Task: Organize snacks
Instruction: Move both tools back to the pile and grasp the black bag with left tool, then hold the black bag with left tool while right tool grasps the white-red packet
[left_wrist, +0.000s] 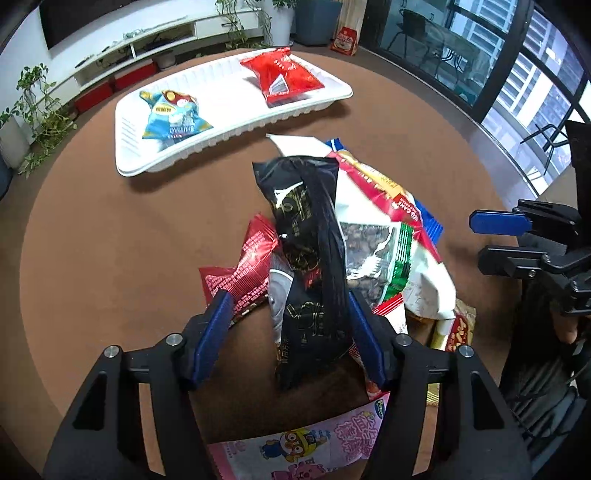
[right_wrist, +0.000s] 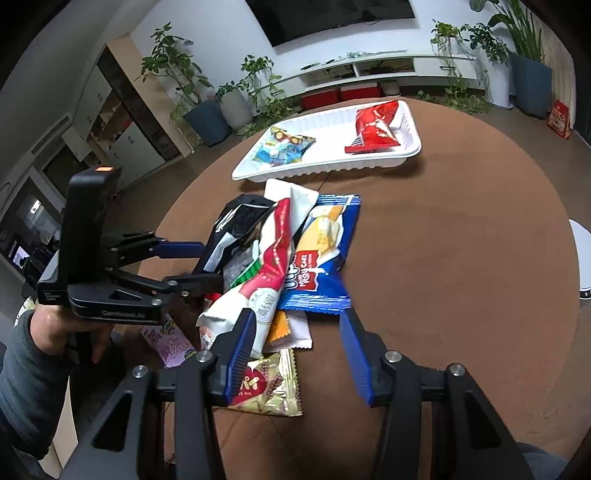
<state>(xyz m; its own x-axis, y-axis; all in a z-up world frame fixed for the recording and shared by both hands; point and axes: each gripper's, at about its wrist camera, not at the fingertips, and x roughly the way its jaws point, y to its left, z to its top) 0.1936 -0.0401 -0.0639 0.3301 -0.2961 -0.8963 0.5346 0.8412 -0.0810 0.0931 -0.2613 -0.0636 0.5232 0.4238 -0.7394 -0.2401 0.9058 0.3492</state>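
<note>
In the left wrist view, a dark red packet lies at centre left on the brown surface, touching the heap. The left tool stands at lower centre, its blue pads on either side of a black packet; the right pad touches the packet's edge, the left pad is clear of it, so the tool is spread, not pinching. A white and red bag leans against the black packet's right side. A pink packet lies at the bottom. At upper centre, a white tray holds a light blue packet on its left and a red packet on its right.

In the right wrist view, a hand at lower left holds the left tool. The right tool at lower centre is spread over the near end of the heap, its left pad against the white and red bag, its right pad just below a blue cake packet. A gold packet lies beneath.
</note>
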